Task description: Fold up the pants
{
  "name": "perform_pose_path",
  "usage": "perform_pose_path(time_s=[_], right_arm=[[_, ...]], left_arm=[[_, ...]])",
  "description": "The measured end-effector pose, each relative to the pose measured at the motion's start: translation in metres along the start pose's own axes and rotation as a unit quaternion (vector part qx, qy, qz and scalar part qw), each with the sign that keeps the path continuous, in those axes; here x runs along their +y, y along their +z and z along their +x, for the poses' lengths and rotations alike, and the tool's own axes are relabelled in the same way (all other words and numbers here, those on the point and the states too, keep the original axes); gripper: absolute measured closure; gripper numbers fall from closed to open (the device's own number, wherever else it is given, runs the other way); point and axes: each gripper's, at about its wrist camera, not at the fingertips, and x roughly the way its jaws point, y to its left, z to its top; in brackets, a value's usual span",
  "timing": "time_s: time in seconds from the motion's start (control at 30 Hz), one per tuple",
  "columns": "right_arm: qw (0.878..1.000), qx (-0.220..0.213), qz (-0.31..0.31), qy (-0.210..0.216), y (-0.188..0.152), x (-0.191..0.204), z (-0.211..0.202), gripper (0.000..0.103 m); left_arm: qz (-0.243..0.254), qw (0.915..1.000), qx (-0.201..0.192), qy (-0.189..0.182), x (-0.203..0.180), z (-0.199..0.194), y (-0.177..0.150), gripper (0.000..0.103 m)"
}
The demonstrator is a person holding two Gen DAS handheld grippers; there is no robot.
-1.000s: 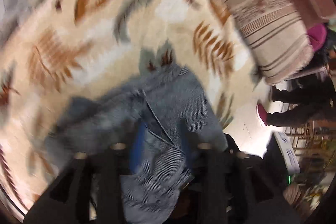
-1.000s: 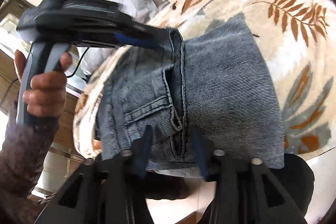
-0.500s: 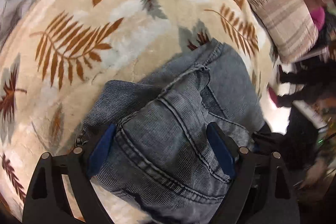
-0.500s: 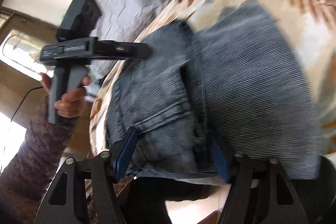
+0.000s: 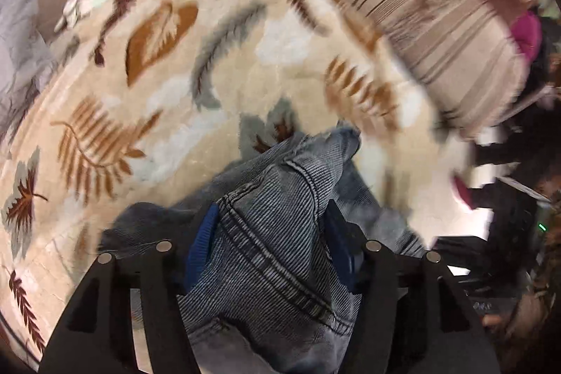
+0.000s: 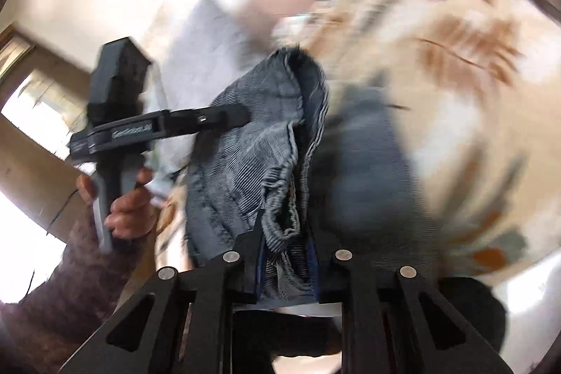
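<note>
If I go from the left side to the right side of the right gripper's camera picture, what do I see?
A hand holding the black left gripper → crumpled blue-grey denim pants, pinched by the right gripper → cream blanket with brown and grey leaves.

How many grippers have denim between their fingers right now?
2. The left gripper has a thick bunch of the jeans between its fingers; the right gripper is pinched on a bunched edge at the jeans' near end. Both have just been closing.
</note>
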Motion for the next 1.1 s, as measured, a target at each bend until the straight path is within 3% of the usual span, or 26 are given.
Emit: perform_pose_path(time_s=[0.07, 0.13, 0.27, 0.3, 0.33, 0.4, 0.47, 0.57, 0.67, 0.77, 0.8, 0.83, 0.87, 0.97, 1.03, 1.1], right_arm=[[0.999, 0.008, 0.02, -0.039, -0.004, -0.023, 0.003, 0.09], [0.998, 0.021, 0.044, -0.048, -0.008, -0.038, 0.007, 0.088], [0.999, 0.003, 0.02, -0.031, -0.003, -0.029, -0.011, 0.082], [1.0, -0.008, 0.014, -0.025, 0.004, -0.026, -0.016, 0.071], [1.0, -0.016, 0.011, -0.017, 0.015, -0.024, -0.017, 0.057], [0.999, -0.028, 0.005, -0.014, 0.039, -0.014, -0.009, 0.047], [1.0, -0.022, 0.0, -0.003, 0.055, -0.008, 0.006, 0.047], [1.0, -0.003, -0.004, 0.014, 0.072, -0.005, 0.033, 0.047], [0.999, 0.016, -0.01, 0.029, 0.087, 0.0, 0.07, 0.048], [0.999, 0.034, -0.014, -0.007, 0.085, -0.003, 0.098, 0.047], [0.999, 0.034, -0.004, 0.0, 0.085, -0.006, 0.103, 0.051], [0.999, 0.032, 0.003, 0.017, 0.085, -0.008, 0.104, 0.077], [0.999, 0.033, 0.005, 0.035, 0.085, -0.008, 0.102, 0.092], [0.997, 0.037, -0.005, 0.072, 0.089, 0.004, 0.084, 0.094], [0.997, 0.025, -0.044, 0.057, 0.094, 0.02, 0.068, 0.094], [0.997, 0.015, -0.074, 0.016, 0.101, 0.024, 0.061, 0.094]], left_arm=[[-0.008, 0.9989, 0.015, 0.045, -0.007, 0.028, 0.001, 0.04], [-0.017, 0.9981, 0.009, 0.059, -0.006, 0.032, 0.001, 0.037], [-0.075, 0.9971, -0.007, 0.003, 0.016, -0.001, -0.001, 0.037], [-0.097, 0.995, -0.02, -0.015, 0.026, -0.016, -0.003, 0.037], [-0.116, 0.9923, -0.036, -0.024, 0.034, -0.03, -0.007, 0.036], [-0.153, 0.9861, -0.062, -0.021, 0.055, -0.053, -0.021, 0.028], [-0.186, 0.9795, -0.077, -0.003, 0.073, -0.064, -0.044, 0.026], [-0.234, 0.9706, -0.057, -0.005, 0.095, -0.053, -0.078, 0.026], [-0.296, 0.9532, -0.029, -0.053, 0.115, -0.027, -0.108, 0.026], [-0.332, 0.9392, -0.021, -0.085, 0.116, -0.009, -0.12, 0.026], [-0.34, 0.9354, -0.02, -0.094, 0.115, -0.006, -0.121, 0.026], [-0.344, 0.9332, -0.02, -0.1, 0.114, -0.006, -0.121, 0.026], [-0.347, 0.9315, -0.023, -0.106, 0.11, -0.009, -0.12, 0.027], [-0.334, 0.9346, -0.045, -0.114, 0.092, -0.022, -0.109, 0.028], [-0.317, 0.9428, -0.058, -0.085, 0.079, -0.025, -0.1, 0.028], [-0.299, 0.9519, -0.061, -0.03, 0.073, -0.016, -0.091, 0.028]])
